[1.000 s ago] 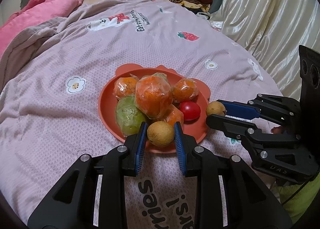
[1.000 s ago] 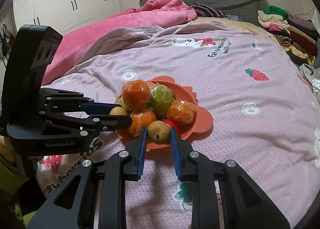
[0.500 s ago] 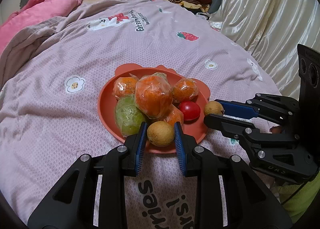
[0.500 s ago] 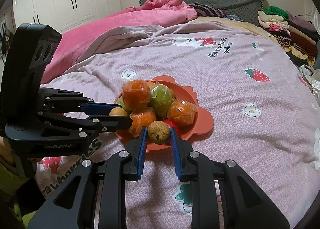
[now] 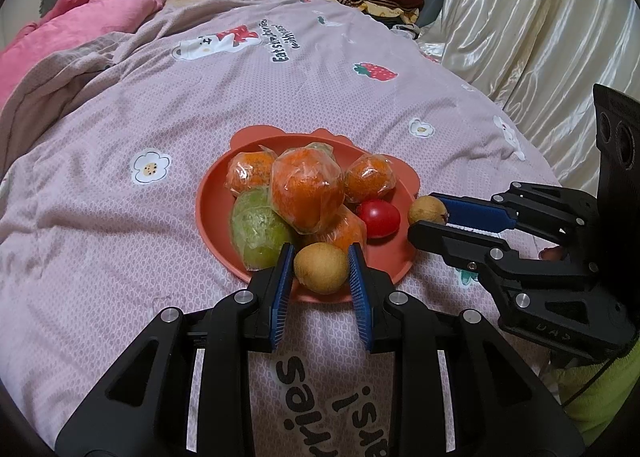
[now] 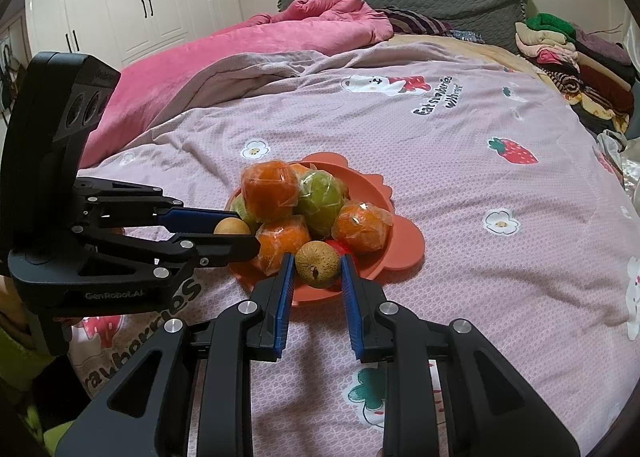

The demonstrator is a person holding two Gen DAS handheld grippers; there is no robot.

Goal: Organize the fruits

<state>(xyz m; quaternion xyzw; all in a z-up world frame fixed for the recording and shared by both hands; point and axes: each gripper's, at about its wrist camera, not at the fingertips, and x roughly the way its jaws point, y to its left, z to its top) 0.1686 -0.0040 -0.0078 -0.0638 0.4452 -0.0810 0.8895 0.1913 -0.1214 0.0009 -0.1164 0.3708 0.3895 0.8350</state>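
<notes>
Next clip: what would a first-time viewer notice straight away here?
A heaped orange-red plastic plate of film-wrapped oranges and green fruit sits mid-bed on a pink strawberry-print quilt. At its near rim, the left gripper and the right gripper each pinch a small round tan-brown fruit, and. A glossy red tomato lies between them.

red tomato (image 6: 338, 246) mostly hidden behind brown fruit (image 6: 318, 264); plate (image 6: 404, 247) near rim covered by right claw (image 6: 317, 269) fingers.
</notes>
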